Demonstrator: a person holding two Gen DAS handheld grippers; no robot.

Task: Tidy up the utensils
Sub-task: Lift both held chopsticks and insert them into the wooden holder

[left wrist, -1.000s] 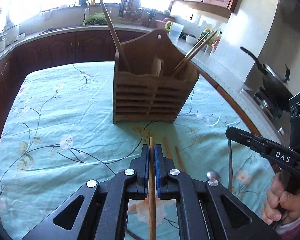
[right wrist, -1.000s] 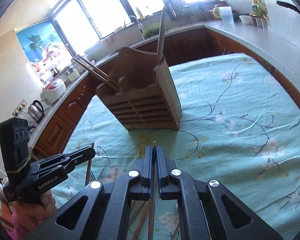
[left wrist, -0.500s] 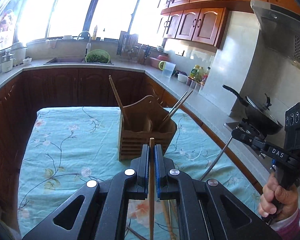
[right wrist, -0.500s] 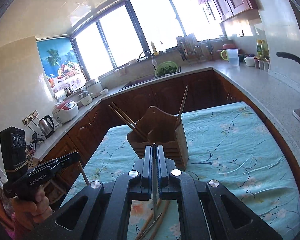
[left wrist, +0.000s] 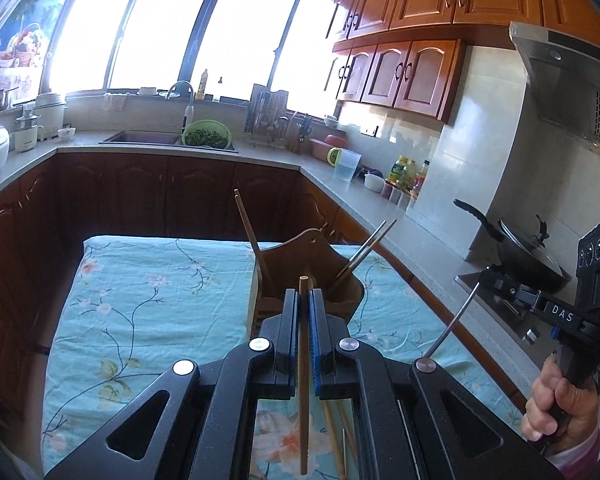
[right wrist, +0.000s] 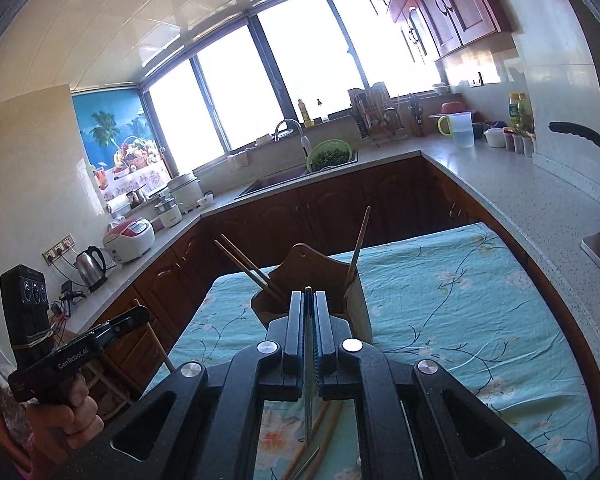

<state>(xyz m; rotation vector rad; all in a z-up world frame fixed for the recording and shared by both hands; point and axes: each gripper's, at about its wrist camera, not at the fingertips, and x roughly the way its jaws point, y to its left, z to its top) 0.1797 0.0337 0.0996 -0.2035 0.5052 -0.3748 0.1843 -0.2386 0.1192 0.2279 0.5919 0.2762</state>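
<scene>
A wooden utensil holder [left wrist: 320,252] stands on the table with the teal floral cloth [left wrist: 147,304]; it also shows in the right wrist view [right wrist: 312,264]. A wooden stick and a chopstick pair lean out of it. My left gripper [left wrist: 304,300] is shut on a wooden chopstick [left wrist: 303,380], held above the table in front of the holder. My right gripper [right wrist: 308,300] is shut on a thin metal utensil handle [right wrist: 308,380], seen from the left as a metal rod [left wrist: 454,320]. Several chopsticks [left wrist: 332,432] lie on the cloth below.
A counter wraps around the table, with a sink and green colander [left wrist: 205,136], a dish rack [left wrist: 267,116], a jug [left wrist: 346,164] and a black pan on the stove [left wrist: 528,256]. A rice cooker [right wrist: 129,238] and kettle [right wrist: 89,266] stand at the left.
Both grippers have risen well above the table and drawn back from the holder, each still shut on its utensil. The holder now looks smaller and lower in both views.
</scene>
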